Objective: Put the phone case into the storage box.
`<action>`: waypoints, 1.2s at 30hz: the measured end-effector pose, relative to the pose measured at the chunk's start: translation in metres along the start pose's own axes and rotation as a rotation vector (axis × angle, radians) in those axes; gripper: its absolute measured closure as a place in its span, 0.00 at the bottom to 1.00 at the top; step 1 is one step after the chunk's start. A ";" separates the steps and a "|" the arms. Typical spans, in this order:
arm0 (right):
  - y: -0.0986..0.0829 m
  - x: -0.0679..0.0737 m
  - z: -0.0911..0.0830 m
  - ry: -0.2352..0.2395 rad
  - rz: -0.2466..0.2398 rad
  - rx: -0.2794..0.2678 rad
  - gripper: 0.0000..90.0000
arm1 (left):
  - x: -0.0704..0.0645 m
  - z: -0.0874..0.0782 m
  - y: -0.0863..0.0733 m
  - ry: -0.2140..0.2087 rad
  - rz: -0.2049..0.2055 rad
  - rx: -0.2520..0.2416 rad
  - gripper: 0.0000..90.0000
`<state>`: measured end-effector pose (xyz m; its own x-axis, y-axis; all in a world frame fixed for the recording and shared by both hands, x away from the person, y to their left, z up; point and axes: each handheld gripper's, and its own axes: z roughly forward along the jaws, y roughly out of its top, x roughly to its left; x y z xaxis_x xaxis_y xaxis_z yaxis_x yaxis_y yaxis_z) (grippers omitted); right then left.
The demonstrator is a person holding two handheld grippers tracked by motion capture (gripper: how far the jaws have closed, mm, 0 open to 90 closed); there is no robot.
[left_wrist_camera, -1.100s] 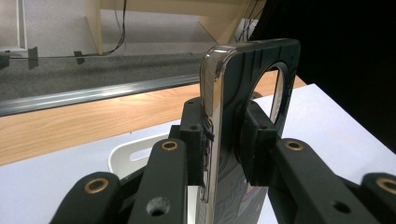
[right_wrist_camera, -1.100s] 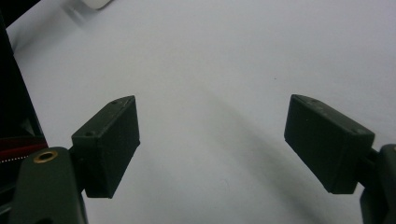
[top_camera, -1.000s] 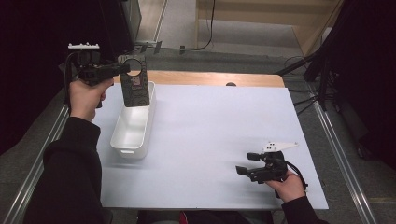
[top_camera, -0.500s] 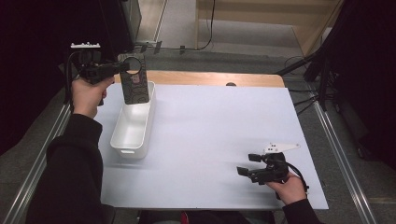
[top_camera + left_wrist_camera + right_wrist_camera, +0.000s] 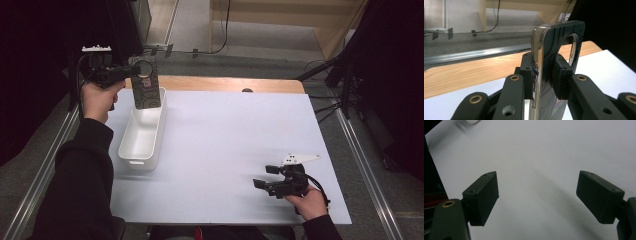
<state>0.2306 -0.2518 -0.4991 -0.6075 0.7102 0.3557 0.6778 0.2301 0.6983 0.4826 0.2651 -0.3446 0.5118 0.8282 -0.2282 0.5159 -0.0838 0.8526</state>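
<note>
Little had changed over the last second: the left tongs [image 5: 131, 73] kept the phone case [image 5: 146, 84] lifted over the far end of the white bin [image 5: 131, 150], perhaps a shade higher and farther back; the right tongs [image 5: 266, 183] stayed low over the desk [image 5: 240, 130] near the person's edge. In the left gripper view the left tongs were clamped on the case [image 5: 541, 75], pads pressed against both faces beside its round camera hole; the case hung upright, clear of the bin. The right tongs stood wide apart and held nothing. Judged from this, the pickup was done; lowering the case into the bin and letting go remained.
</note>
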 end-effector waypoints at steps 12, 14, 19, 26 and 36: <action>0.000 -0.002 -0.001 0.000 0.002 -0.005 0.19 | 0.008 0.011 -0.005 0.012 -0.001 -0.001 0.81; 0.000 -0.002 -0.001 0.002 0.003 -0.005 0.19 | 0.009 0.013 -0.006 0.014 -0.008 -0.009 0.81; 0.000 -0.001 0.000 0.004 0.002 0.000 0.19 | 0.008 0.020 -0.007 0.013 0.001 -0.007 0.81; 0.000 -0.002 -0.001 0.004 0.003 -0.006 0.19 | 0.010 0.030 -0.011 0.005 0.004 0.009 0.81; 0.001 -0.002 -0.001 0.004 0.005 -0.008 0.19 | 0.018 0.040 -0.016 0.002 -0.004 0.010 0.81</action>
<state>0.2316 -0.2536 -0.4987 -0.6061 0.7085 0.3614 0.6771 0.2213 0.7018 0.5107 0.2590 -0.3808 0.5084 0.8298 -0.2302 0.5244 -0.0862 0.8471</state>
